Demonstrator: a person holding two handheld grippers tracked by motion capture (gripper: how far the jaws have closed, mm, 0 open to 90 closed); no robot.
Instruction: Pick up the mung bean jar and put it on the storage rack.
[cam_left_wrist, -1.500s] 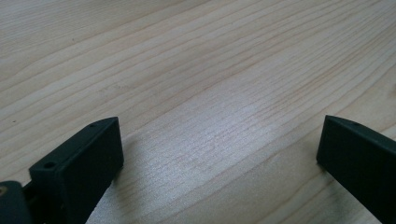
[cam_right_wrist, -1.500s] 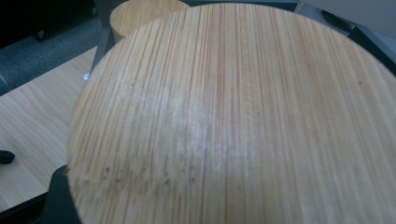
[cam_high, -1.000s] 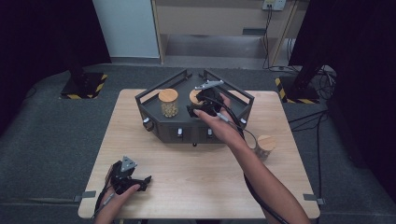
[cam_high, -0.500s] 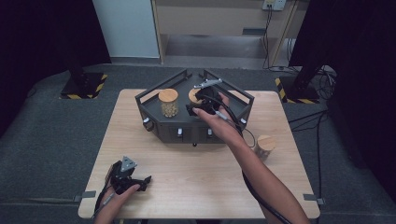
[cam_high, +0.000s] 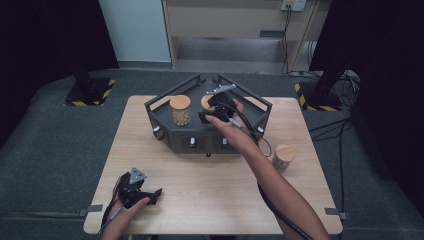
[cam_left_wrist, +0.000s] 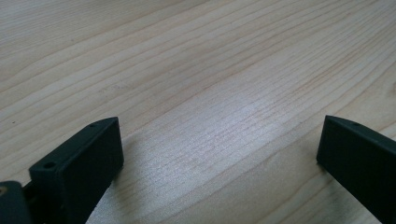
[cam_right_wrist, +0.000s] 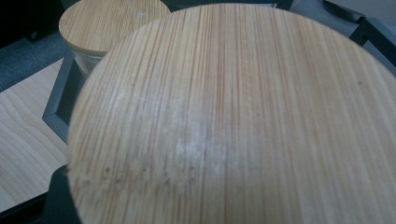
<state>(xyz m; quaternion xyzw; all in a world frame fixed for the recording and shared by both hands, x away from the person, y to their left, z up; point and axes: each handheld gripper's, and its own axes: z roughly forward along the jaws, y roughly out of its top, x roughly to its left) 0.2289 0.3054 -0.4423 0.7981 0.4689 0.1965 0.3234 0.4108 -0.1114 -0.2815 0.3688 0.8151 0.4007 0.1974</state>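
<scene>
Right now my left gripper (cam_high: 134, 189) rests on the bare wood of the table (cam_high: 200, 200), well on the near side of the dark tray (cam_high: 160, 112), its jaws spread wide with nothing between them. Farther off, over that tray, my right gripper (cam_high: 212, 111) is clenched on a jar with a bamboo lid (cam_right_wrist: 233, 116), which stands in the tray's middle section. The lid sits so close to the camera on that gripper that I cannot see how far down the pads reach on it. Just beside it, toward the tray's left end, stands a second jar (cam_high: 180, 110) with something pale inside. A third wooden-lidded jar (cam_high: 283, 156) stands on the table beyond the tray's right end.

My worry is the grip: if I only have the lid and not the glass, lifting may pull the lid off and leave or drop the jar. Swinging sideways could also knock the neighbouring jar or catch the tray's raised rail.
</scene>
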